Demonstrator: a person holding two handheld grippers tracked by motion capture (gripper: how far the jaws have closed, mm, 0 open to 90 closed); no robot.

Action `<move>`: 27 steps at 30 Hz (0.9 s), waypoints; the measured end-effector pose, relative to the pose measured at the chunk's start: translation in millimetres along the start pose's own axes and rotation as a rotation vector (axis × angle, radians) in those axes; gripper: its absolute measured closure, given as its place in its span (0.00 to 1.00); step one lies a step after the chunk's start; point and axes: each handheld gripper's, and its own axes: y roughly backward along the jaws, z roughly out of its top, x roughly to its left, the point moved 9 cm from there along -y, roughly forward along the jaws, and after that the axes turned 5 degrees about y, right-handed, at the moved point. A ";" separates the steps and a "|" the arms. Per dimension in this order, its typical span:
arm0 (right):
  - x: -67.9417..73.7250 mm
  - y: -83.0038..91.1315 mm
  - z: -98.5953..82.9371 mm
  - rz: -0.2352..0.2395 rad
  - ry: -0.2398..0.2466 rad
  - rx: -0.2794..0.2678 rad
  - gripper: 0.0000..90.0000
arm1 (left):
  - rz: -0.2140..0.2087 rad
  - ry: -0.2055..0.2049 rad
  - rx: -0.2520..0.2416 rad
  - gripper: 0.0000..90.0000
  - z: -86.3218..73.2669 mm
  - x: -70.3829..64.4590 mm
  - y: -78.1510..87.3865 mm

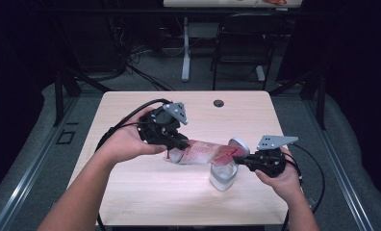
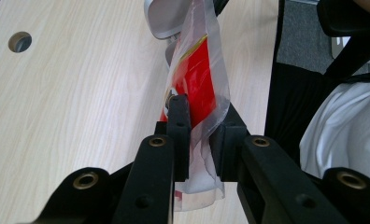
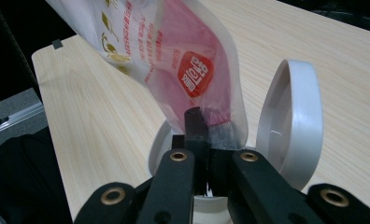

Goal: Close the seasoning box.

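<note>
in the high view the clear and red plastic bag (image 1: 205,153) is stretched above the wooden table (image 1: 131,187) between the left gripper (image 1: 179,144) and the right gripper (image 1: 241,161), over a white container (image 1: 223,177) with its lid (image 1: 240,145) flipped open. in the left gripper view the jaws are clamped on the bag's (image 2: 199,84) edge. in the right gripper view the jaws pinch the bag's (image 3: 192,70) other end just above the container's (image 3: 160,144) rim, beside the raised lid (image 3: 293,116).

From my seat, the pale wooden table (image 1: 131,192) lies bare along its near edge and across its whole far half, so I can pass freely there. Across the middle, the clear plastic bag with red print (image 1: 203,152) stretches between both grippers and bars the way. Beneath its right end stands the small white container (image 1: 223,177), its round hinged lid (image 3: 293,121) raised upright just beside the bag.
</note>
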 end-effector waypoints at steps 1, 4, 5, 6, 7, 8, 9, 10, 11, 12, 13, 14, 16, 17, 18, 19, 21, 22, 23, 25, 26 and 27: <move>-0.1 0.0 -0.2 0.000 0.000 0.001 0.99 | 0.000 -0.001 0.001 0.89 0.2 0.0 0.0; -0.2 0.0 -0.6 0.001 -0.001 0.001 0.99 | 0.000 -0.001 0.001 0.89 1.1 -0.2 -0.1; -0.3 0.0 -0.7 0.000 -0.002 0.001 0.99 | 0.000 -0.002 0.001 0.89 1.4 -0.3 -0.1; -0.3 0.0 -0.9 0.001 -0.001 0.003 0.99 | 0.000 -0.002 0.001 0.89 1.6 -0.4 -0.1; -0.3 0.0 -1.0 0.000 -0.001 0.003 1.00 | 0.001 -0.003 0.001 0.89 1.7 -0.3 -0.1; -0.3 0.0 -1.1 0.000 -0.001 0.004 0.99 | 0.001 0.000 0.000 0.89 1.9 -0.6 -0.1; -0.3 0.0 -1.2 0.000 0.000 0.005 1.00 | 0.001 -0.001 -0.001 0.89 2.0 -0.6 -0.1; -0.4 -0.1 -1.4 -0.001 0.000 0.007 1.00 | 0.000 -0.001 -0.001 0.89 2.0 -0.6 -0.1; -0.4 -0.2 -1.4 -0.001 -0.001 0.006 1.00 | 0.001 -0.001 -0.002 0.89 2.1 -0.6 -0.1; -0.4 -0.2 -1.5 -0.002 0.000 0.006 1.00 | 0.001 0.000 -0.003 0.89 2.2 -0.5 -0.1; -0.3 -0.2 -1.5 -0.002 0.000 0.006 1.00 | 0.001 0.000 -0.004 0.89 2.3 -0.4 -0.1; -0.4 -0.3 -1.6 -0.002 0.000 0.006 1.00 | 0.000 0.001 -0.005 0.89 2.5 -0.4 -0.1; -0.5 -0.6 -1.8 -0.001 0.002 0.007 1.00 | -0.001 0.000 -0.006 0.89 2.9 -0.1 0.1; -0.4 -1.0 -1.8 -0.002 -0.001 0.006 1.00 | -0.001 -0.001 -0.006 0.89 3.1 -0.1 0.1; -0.6 -1.0 -2.0 -0.002 0.001 0.009 1.00 | -0.002 -0.001 -0.007 0.89 3.3 -0.2 0.2; -0.6 -1.1 -2.1 -0.002 0.002 0.009 1.00 | -0.001 -0.003 -0.007 0.89 3.4 0.0 0.3; -0.6 -1.1 -2.2 -0.001 0.002 0.010 1.00 | -0.002 -0.004 -0.008 0.89 3.4 0.0 0.3; -0.6 -1.1 -2.2 -0.001 0.001 0.010 1.00 | -0.002 -0.005 -0.008 0.89 3.4 -0.1 0.3; -0.6 -1.1 -2.2 -0.001 0.002 0.010 1.00 | -0.002 -0.005 -0.007 0.89 3.3 -0.2 0.4; -0.6 -1.1 -2.2 -0.002 0.003 0.011 1.00 | -0.001 -0.004 -0.008 0.89 3.2 -0.3 0.3; -0.5 -1.1 -2.2 -0.001 0.002 0.010 1.00 | 0.000 -0.005 -0.008 0.89 3.2 -0.3 0.3; -0.4 -1.1 -2.2 0.000 0.003 0.010 1.00 | -0.001 -0.005 -0.008 0.89 3.2 -0.4 0.3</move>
